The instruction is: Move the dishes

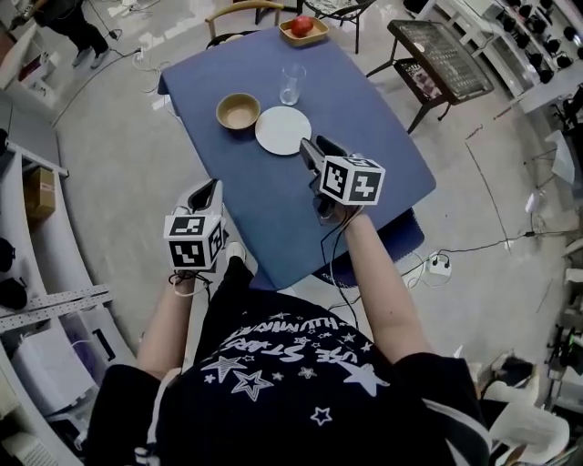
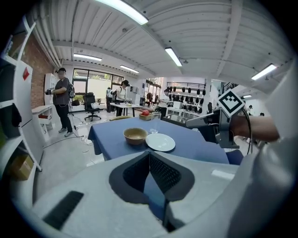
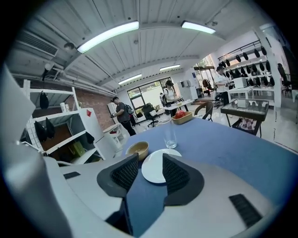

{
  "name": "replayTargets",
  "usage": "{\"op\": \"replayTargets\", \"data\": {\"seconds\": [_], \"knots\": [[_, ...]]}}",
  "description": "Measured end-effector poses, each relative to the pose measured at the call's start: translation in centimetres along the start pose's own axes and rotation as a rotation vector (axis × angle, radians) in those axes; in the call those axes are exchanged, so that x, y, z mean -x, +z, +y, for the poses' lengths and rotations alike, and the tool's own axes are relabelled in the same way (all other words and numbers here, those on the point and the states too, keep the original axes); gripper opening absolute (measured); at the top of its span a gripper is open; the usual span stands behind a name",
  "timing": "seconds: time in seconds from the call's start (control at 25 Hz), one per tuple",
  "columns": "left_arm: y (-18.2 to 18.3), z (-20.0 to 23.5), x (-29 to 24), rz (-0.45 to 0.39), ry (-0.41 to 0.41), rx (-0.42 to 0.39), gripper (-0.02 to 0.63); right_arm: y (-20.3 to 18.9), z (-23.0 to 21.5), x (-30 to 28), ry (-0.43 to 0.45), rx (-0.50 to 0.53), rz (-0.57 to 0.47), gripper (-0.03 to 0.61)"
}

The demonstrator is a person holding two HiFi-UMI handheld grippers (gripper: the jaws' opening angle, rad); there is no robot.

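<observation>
On the blue table [image 1: 364, 127] a tan bowl [image 1: 238, 111] stands beside a white plate [image 1: 282, 130], with a clear glass [image 1: 291, 84] just behind them. My right gripper [image 1: 310, 146] hovers over the table at the plate's near edge, open and empty. In the right gripper view the plate [image 3: 152, 169] shows in the gap between the jaws of that gripper [image 3: 149, 159], the bowl [image 3: 138, 149] to its left. My left gripper [image 1: 211, 187] hangs off the table's left edge. Its tips [image 2: 149, 154] touch, with nothing held. The bowl [image 2: 135, 135] and plate [image 2: 160, 142] lie ahead.
A wooden tray with a red apple [image 1: 303, 29] sits at the table's far edge, a chair [image 1: 241, 14] behind it. A black rack table [image 1: 442, 56] stands to the right, shelving [image 1: 36, 309] to the left, a power strip [image 1: 439, 266] on the floor. People stand in the distance [image 2: 60, 100].
</observation>
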State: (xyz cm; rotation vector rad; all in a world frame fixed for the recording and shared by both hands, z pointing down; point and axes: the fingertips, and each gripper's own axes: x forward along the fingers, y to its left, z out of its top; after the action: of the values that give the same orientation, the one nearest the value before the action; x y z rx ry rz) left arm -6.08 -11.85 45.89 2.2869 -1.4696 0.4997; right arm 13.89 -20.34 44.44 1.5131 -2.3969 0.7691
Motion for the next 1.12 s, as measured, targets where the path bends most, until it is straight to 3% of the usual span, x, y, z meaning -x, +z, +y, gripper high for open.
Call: {"op": "replayTargets", "data": {"seconds": [0.52,0.72,1.12], "knots": [[-1.7,-10.1,5.4,-0.051,0.032,0.022,0.020,-2.0,-0.8,11.7,0.052,0.192,-0.032,0.009],[-2.1,-12.2,6.4,-0.052,0.023,0.006,0.020,-2.5,-0.8,13.8,0.072,0.197,-0.046,0.005],[-3.8,-12.2,7.4,-0.050,-0.009,0.033,0.020,-5.5,-1.7,15.8,-0.009,0.174,-0.011,0.003]]}}
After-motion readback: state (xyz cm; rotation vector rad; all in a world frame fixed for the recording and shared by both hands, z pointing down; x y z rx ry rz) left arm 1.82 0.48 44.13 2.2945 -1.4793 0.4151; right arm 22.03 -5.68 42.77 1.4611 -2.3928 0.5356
